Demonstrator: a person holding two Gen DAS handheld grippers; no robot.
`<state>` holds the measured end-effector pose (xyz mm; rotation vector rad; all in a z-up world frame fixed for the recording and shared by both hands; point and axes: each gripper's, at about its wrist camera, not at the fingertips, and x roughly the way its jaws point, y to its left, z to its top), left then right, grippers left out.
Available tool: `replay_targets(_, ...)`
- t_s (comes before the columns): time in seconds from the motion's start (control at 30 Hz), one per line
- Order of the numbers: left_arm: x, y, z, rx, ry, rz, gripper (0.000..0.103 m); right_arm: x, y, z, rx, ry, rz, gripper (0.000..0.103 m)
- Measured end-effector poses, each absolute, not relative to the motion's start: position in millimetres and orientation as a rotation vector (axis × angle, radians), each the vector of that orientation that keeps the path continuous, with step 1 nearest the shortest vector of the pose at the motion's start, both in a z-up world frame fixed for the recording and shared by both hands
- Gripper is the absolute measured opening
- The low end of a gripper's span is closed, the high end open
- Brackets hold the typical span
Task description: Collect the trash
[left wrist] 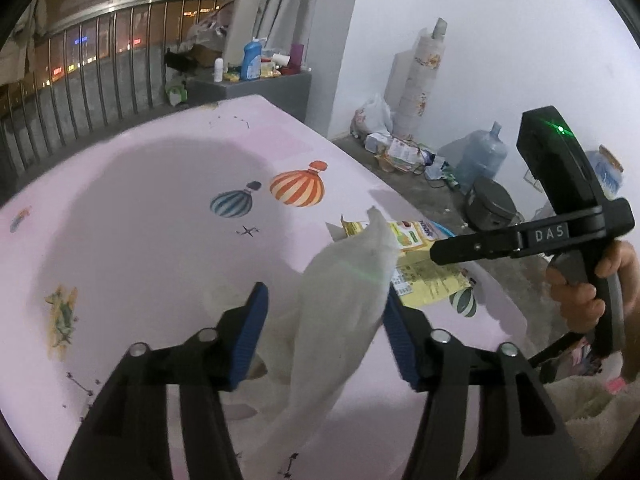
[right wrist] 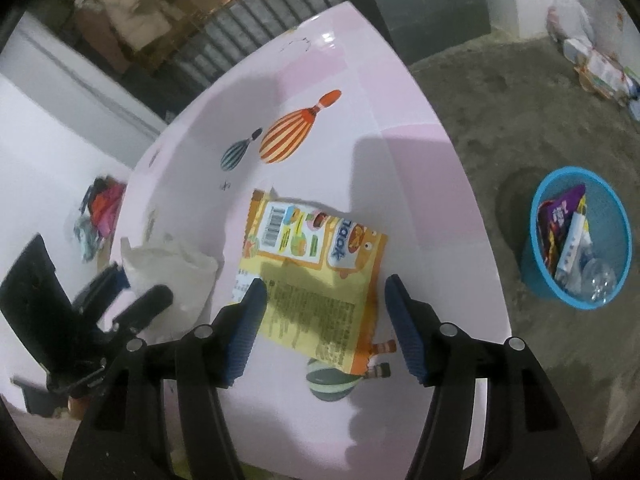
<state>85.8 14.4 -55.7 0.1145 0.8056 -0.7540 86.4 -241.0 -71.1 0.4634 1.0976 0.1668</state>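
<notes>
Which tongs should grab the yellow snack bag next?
Right. The right tongs are open and hang right over the snack bag, with the blue bin on the floor on that same side. The left tongs are busy around the white tissue.

My left wrist camera looks along my jaws, close over the pink surface (left wrist: 140, 220), facing the balcony railing (left wrist: 80, 92). My right one looks down nearer the surface's edge, toward the floor (right wrist: 520, 120). Both share the yellow wrapper (left wrist: 424, 280) and the white tissue (right wrist: 172, 276).
</notes>
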Motion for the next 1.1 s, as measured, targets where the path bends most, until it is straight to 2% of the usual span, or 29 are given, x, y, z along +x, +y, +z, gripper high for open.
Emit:
replay_targets(0.23,92,17,-59,0.1,0.833,-0.735,0.025,85,-234,-74,0.431,1.064,0.08,0.035)
replay_targets(0.33,95,18,-59,0.091,0.843,-0.723,0.018,85,-223,-72,0.341,1.06,0.047,0.03)
replay_targets(0.43,94,20,-57,0.088,0.838,-0.725,0.015,86,-223,-73,0.294,1.077,0.014,0.018)
replay_targets(0.53,93,21,-52,0.097,0.818,-0.718,0.012,86,-231,-75,0.346,1.085,0.03,0.01)
replay_targets(0.7,97,23,-42,0.1,0.795,-0.692,0.009,80,-246,-72,0.487,1.052,0.075,0.006)
replay_targets(1.1,103,16,-9,0.106,0.741,-0.64,0.007,72,-265,-50,0.578,0.949,0.113,0.003)
